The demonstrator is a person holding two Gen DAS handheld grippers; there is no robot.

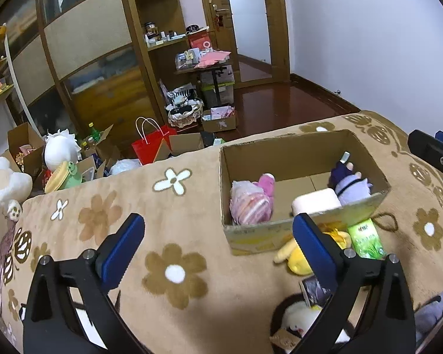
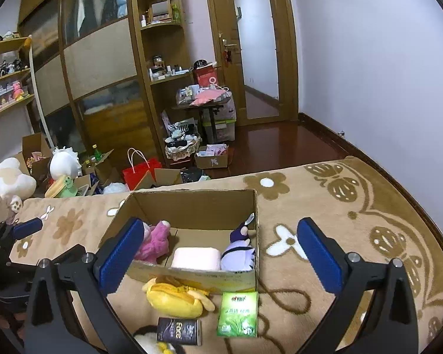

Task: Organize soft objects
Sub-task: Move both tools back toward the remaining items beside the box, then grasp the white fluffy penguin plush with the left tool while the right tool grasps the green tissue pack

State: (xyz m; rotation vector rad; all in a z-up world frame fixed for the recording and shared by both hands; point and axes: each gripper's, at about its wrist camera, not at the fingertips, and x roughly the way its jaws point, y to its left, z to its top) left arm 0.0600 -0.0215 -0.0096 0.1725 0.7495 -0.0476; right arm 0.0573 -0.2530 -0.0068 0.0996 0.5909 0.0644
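Left gripper (image 1: 218,247): jaws wide apart, nothing between the pads, poised above flowered blanket (image 1: 177,206). Right gripper (image 2: 218,253): jaws likewise wide apart, empty, aimed at cardboard box (image 2: 192,203).

Box open-topped, resting on blanket. Inside: pink plush (image 2: 155,240) at left, pale pink block (image 2: 196,258) against near wall, purple plush (image 2: 240,253) at right corner, upright against the side wall.

Outside box, on blanket just before near wall: yellow plush (image 2: 175,296), touching or almost touching the box; green tissue pack (image 2: 239,314) beside it to the right; dark pack marked "Face" (image 2: 178,330) nearer the camera; black-and-white plush (image 1: 298,318) partly hidden at lower edge.

Beyond blanket: red paper bag (image 2: 140,172), floor clutter.
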